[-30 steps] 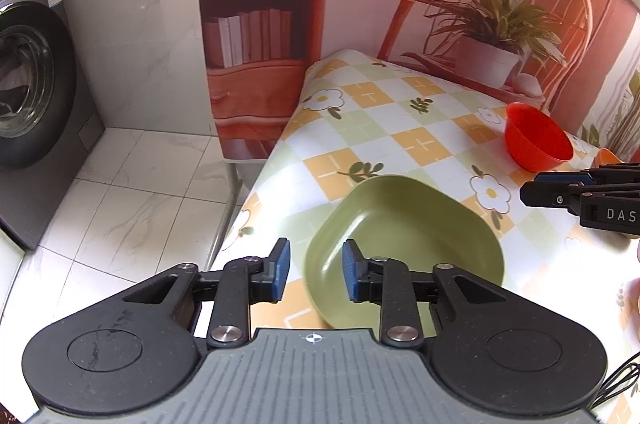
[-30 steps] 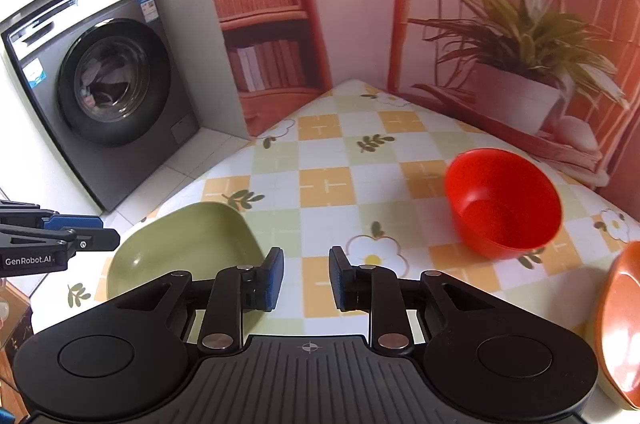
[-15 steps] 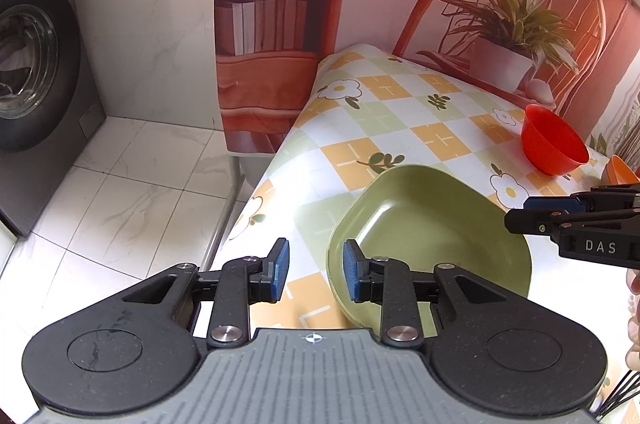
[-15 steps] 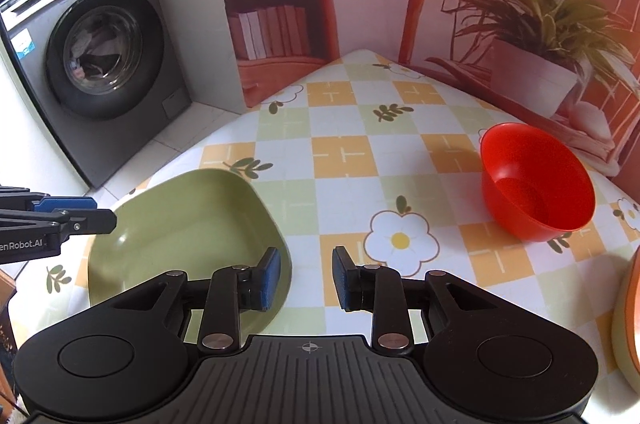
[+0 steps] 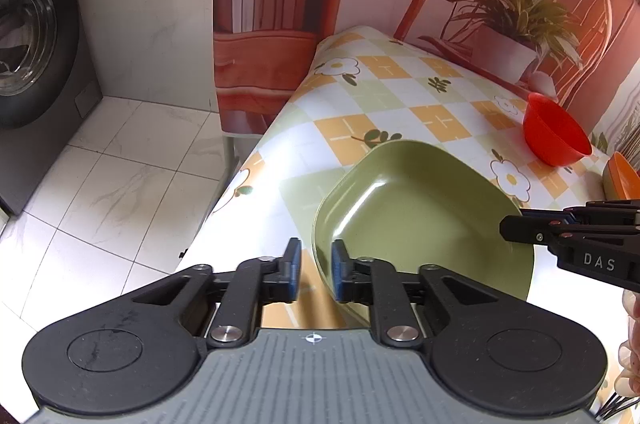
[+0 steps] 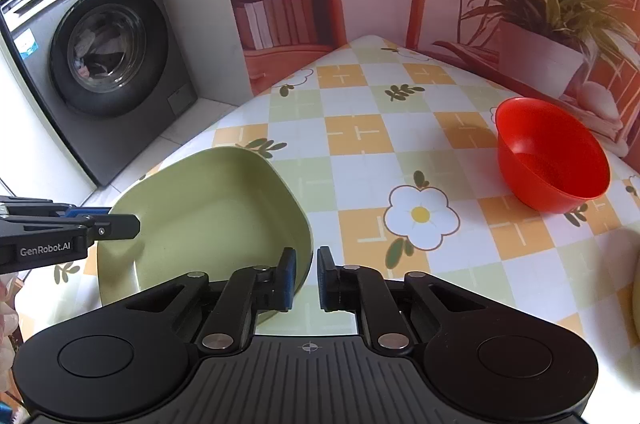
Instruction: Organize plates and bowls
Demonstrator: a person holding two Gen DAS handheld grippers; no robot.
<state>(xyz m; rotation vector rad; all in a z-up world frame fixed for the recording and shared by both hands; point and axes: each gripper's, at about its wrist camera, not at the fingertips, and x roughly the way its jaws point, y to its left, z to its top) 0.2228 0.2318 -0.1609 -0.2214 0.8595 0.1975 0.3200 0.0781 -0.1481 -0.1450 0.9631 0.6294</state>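
Both claws have crept closer to the green plate (image 5: 420,208): left claw (image 5: 316,270) and right claw (image 6: 306,278) each slightly spread, straddling opposite rims, gripping nothing. Uneven pinches (slick rim) could tip it off the surface (image 6: 360,132) edge beside them.

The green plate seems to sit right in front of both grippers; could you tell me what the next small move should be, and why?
Probably ease the left gripper forward and close on the near rim of the green plate. Its jaws are open, and that rim already lies in the gap between them. The right gripper is open too and grips nothing, with the plate's corner at its left finger.
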